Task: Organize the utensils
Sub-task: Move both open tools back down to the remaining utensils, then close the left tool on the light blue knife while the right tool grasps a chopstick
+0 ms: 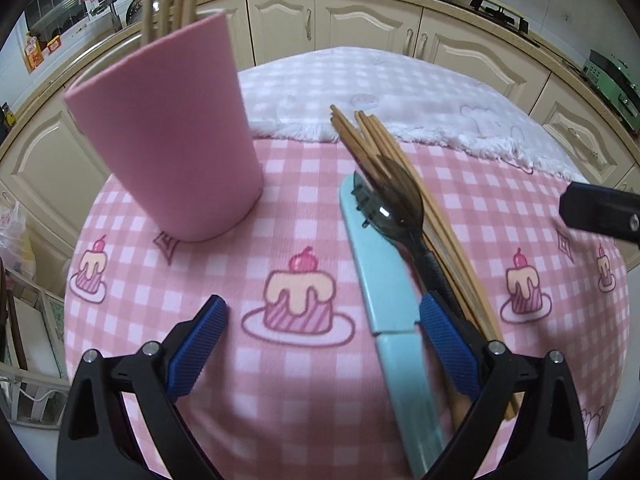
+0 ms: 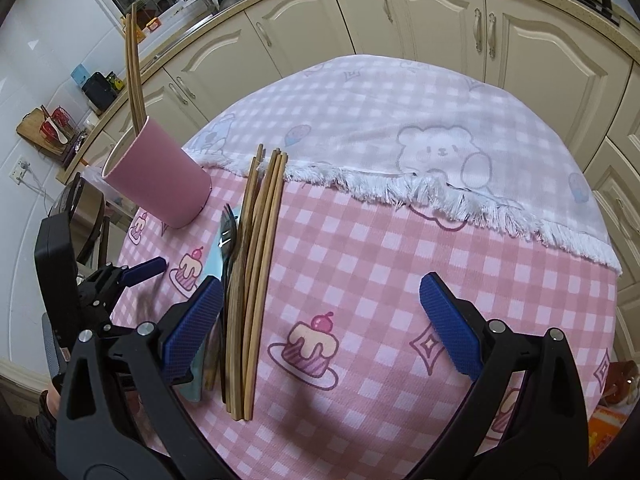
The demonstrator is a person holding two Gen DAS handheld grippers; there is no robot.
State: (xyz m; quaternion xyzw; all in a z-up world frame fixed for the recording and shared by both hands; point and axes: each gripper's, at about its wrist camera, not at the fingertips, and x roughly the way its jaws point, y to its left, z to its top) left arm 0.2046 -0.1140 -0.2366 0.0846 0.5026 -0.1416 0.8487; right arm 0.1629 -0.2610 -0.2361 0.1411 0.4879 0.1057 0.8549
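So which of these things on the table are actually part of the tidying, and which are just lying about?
Part of the job:
pink cup
loose chopsticks
dark fork
blue case

Just lying about:
white fringed cloth
pink tablecloth
cabinets

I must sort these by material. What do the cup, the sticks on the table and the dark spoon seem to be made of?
Pink cup: probably matte plastic or silicone; even colour, no shine. Chopsticks: wood or bamboo, judging by the tan, grainy look. Dark spoon: likely smoky translucent plastic; glossy highlight, chopsticks show through its bowl.
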